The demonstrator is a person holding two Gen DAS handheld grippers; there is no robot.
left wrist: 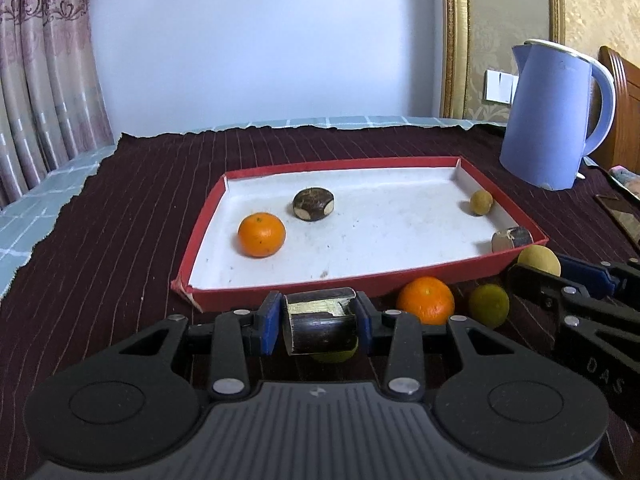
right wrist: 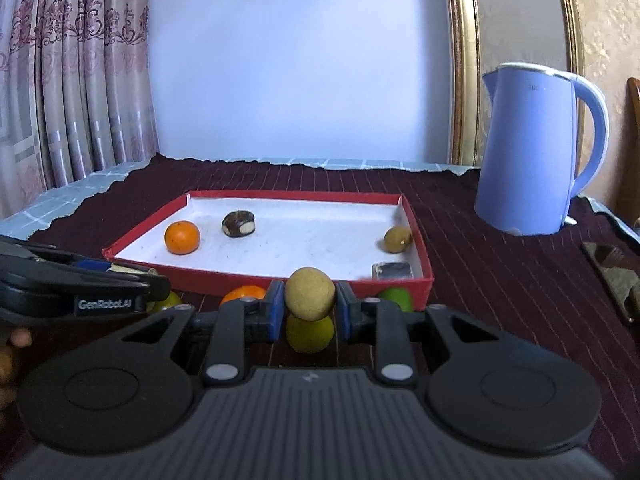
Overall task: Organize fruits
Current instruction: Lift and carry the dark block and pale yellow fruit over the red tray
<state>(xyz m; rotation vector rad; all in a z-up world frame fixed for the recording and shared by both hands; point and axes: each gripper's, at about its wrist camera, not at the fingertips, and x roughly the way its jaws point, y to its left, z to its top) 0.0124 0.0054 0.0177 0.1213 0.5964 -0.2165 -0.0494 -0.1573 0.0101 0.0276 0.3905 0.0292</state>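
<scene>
My left gripper (left wrist: 320, 322) is shut on a short dark cane piece (left wrist: 320, 332), held just before the front wall of the red tray (left wrist: 248, 294). My right gripper (right wrist: 310, 304) is shut on a round tan fruit (right wrist: 310, 292), close to the tray's front wall (right wrist: 224, 280). Inside the tray lie an orange (left wrist: 261, 234), a dark chestnut-like fruit (left wrist: 313, 204), a small yellow-brown fruit (left wrist: 481, 202) and another cane piece (left wrist: 511, 238). On the cloth in front of the tray sit a second orange (left wrist: 425, 300) and green fruits (left wrist: 489, 305) (right wrist: 310, 334).
A blue kettle (left wrist: 554, 116) stands at the back right on the dark striped cloth (left wrist: 120, 220). A flat dark object (right wrist: 612, 276) lies at the right edge. A curtain hangs on the left and a wall rises behind the table.
</scene>
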